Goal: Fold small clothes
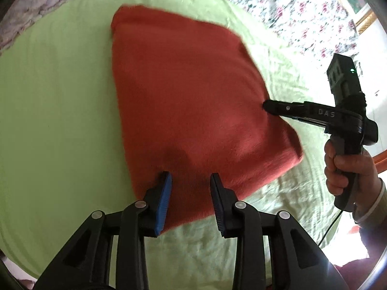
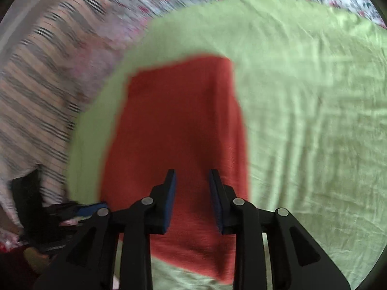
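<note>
— Currently, item status?
— Red garment [image 1: 193, 101] is lying folded on the green sheet [image 1: 55, 111], centre of view. Left claw [image 1: 191, 181] is hovering released at 6 o'clock; right claw [image 2: 192, 178] likewise released. Folding is looking nearly complete.

A plain rust-red knitted garment [image 1: 193, 101] with no print lies on a pale lime-green wrinkled sheet [image 1: 55, 111], also of one plain colour. Beyond the sheet spreads a white bedcover scattered with small red and dark green flowers [image 1: 297, 7]. In the right wrist view, a pinkish-white cloth crossed by dark grey stripes [image 2: 36, 91] shows at the left. The left gripper [image 1: 191, 181] and the right gripper [image 2: 192, 181] are black, each finger faced with a blue ribbed pad [image 1: 164, 203].
</note>
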### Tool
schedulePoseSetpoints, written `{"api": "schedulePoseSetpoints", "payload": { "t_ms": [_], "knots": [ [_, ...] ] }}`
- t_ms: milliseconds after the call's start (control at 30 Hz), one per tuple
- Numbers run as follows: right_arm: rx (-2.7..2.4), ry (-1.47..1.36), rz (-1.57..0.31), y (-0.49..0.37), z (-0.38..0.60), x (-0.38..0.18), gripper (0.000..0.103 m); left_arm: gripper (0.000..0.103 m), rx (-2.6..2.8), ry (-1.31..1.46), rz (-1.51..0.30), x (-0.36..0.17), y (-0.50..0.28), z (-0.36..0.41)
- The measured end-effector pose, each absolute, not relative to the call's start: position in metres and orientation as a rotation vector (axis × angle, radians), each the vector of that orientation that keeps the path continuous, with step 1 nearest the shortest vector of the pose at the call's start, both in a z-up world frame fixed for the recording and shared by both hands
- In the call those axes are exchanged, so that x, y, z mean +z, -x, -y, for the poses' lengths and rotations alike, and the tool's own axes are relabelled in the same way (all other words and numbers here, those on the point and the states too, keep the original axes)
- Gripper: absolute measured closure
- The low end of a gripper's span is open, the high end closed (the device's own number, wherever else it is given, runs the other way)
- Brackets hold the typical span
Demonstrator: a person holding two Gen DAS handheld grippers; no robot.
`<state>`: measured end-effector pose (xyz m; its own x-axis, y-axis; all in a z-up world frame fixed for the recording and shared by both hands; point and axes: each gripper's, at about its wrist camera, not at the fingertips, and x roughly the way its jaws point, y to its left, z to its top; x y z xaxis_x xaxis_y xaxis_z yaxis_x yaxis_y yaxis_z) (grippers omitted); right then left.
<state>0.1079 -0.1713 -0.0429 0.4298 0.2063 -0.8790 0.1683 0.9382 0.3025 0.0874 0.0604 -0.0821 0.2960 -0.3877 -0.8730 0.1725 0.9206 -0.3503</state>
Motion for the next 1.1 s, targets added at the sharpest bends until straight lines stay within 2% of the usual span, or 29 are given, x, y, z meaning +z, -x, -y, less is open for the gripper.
{"api": "schedulePoseSetpoints", "payload": {
  "t_ms": [100,300,433,500,633,700,967,1033,1100],
  "knots": [
    [0.011,-0.403,-1.164,-0.107,0.178,-0.065,0.076,0.07,-0.365,0.213,-1.214,-0.091,-0.08,-0.059],
    [0.007,-0.376,-1.138,-0.1,0.171,-0.059,0.074,0.069,-0.365,0.194,-1.223,-0.087,-0.077,-0.056],
    [0.033,-0.355,-1.093,-0.076,0.163,-0.038,0.074,0.064,-0.369,0.178,-1.224,-0.081,-0.068,-0.057],
    [0.058,-0.329,-1.098,-0.063,0.155,-0.036,0.074,0.058,-0.378,0.171,-1.225,-0.081,-0.063,-0.057],
    [0.021,-0.228,-1.216,-0.045,0.147,-0.068,0.075,0.057,-0.383,0.13,-1.223,-0.089,-0.057,-0.052],
    [0.02,-0.246,-1.209,-0.04,0.15,-0.077,0.075,0.055,-0.386,0.106,-1.217,-0.09,-0.056,-0.049],
    [-0.002,-0.272,-1.179,-0.031,0.151,-0.061,0.074,0.052,-0.395,0.119,-1.224,-0.075,-0.051,-0.058],
    [-0.004,-0.286,-1.16,-0.026,0.151,-0.052,0.072,0.051,-0.38,0.106,-1.214,-0.069,-0.046,-0.064],
    [-0.007,-0.29,-1.138,-0.017,0.149,-0.044,0.065,0.044,-0.34,0.061,-1.2,-0.063,-0.04,-0.066]
  ]
}}
